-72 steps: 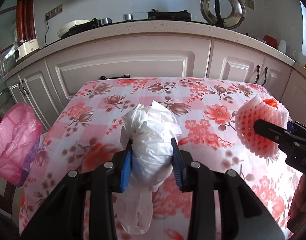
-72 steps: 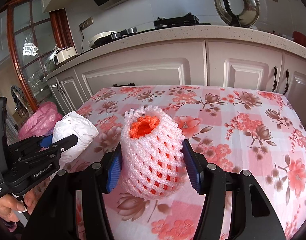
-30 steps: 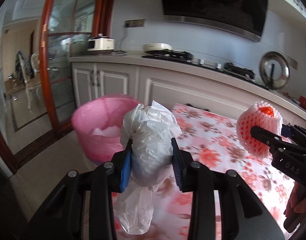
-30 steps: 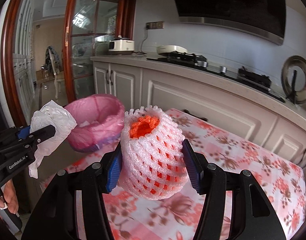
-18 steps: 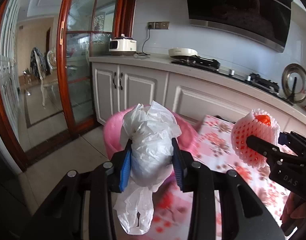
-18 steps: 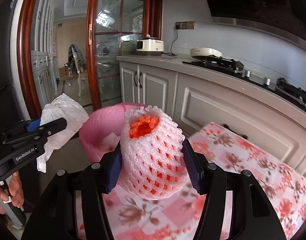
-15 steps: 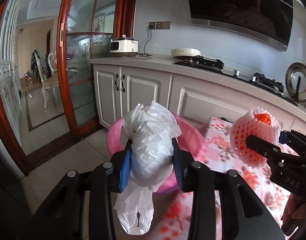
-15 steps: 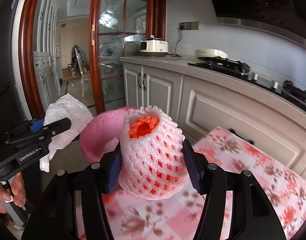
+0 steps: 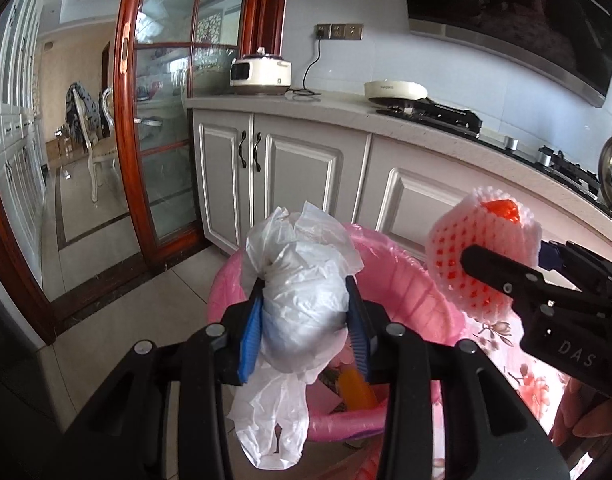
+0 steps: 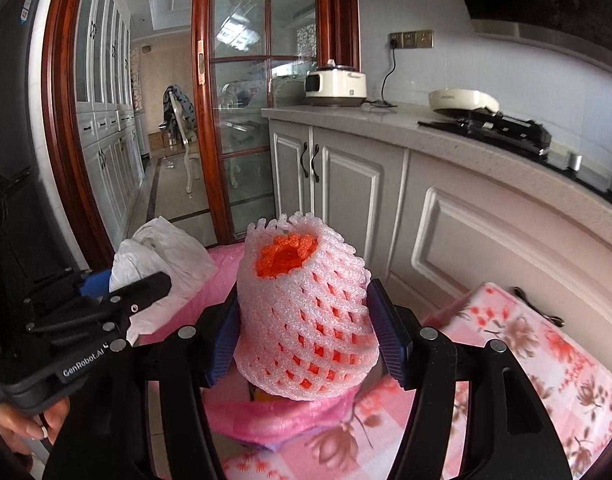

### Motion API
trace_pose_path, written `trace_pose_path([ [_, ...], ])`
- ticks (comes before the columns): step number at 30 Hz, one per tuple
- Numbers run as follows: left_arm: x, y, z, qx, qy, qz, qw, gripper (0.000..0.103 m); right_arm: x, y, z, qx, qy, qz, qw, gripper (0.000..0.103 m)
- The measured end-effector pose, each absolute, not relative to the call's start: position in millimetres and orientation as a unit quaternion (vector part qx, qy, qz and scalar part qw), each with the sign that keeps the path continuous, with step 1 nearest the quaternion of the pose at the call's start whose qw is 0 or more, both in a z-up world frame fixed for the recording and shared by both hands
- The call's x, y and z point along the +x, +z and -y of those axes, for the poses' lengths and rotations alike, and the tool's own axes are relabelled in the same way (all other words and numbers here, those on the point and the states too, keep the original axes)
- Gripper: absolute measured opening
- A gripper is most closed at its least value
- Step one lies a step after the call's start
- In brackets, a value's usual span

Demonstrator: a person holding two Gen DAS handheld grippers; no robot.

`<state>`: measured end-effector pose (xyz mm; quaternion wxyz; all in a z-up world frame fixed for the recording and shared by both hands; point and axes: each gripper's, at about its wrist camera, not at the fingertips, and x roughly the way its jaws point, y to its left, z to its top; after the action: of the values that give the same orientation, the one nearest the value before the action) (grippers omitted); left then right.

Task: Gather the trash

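The left gripper (image 9: 303, 322) clamps a crumpled white plastic bag (image 9: 301, 300) and the right gripper (image 10: 308, 330), jaws just easing wider, brackets a foam fruit net (image 10: 306, 312), both above the pink-lined trash bin (image 9: 406, 280), white kitchen cabinets (image 9: 289, 176) beyond.

The pink-lined bin (image 9: 390, 264) stands on the floor (image 9: 117, 276) between the table (image 10: 554, 360) edge and the white cabinets (image 9: 306, 176); its mouth is open upward, with an orange scrap (image 9: 356, 394) lying low inside. Over that mouth hang the left gripper (image 9: 303, 322) with a white plastic bag (image 9: 301, 292) and the right gripper (image 10: 308, 336) with a foam fruit net (image 10: 306, 312), side by side and near each other. Left of the bin the tiled floor lies open as far as the glass door (image 9: 165, 132). The cabinets close off the far side.
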<state>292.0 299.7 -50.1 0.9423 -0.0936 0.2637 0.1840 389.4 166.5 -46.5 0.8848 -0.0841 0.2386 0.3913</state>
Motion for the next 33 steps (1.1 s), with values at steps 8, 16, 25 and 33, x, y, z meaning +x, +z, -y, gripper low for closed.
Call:
trace_pose_path([
  [8,317.8,-65.8,-322.1,-0.108,0.198,-0.274,0.935,0.038,414.0,-61.3,-181.9,-0.085,0.404,-0.252,0.875,0.062],
  [16,326.0,-73.6,-330.3,-0.118,0.204,-0.270,0.933,0.059,423.8,-62.4,-185.9,-0.077,0.405,-0.246,0.877,0.077],
  [25,298.3,-58.5,-331.1,-0.114,0.243,-0.245,0.932,0.076,403.7,-41.9,-156.4,-0.078,0.395,-0.225,0.887,0.077],
  [33,250.3,-10.6,-302.9,-0.076,0.262,-0.192,0.943,0.098,358.3,10.2,-118.9,-0.067,0.388,-0.176,0.902,0.082],
])
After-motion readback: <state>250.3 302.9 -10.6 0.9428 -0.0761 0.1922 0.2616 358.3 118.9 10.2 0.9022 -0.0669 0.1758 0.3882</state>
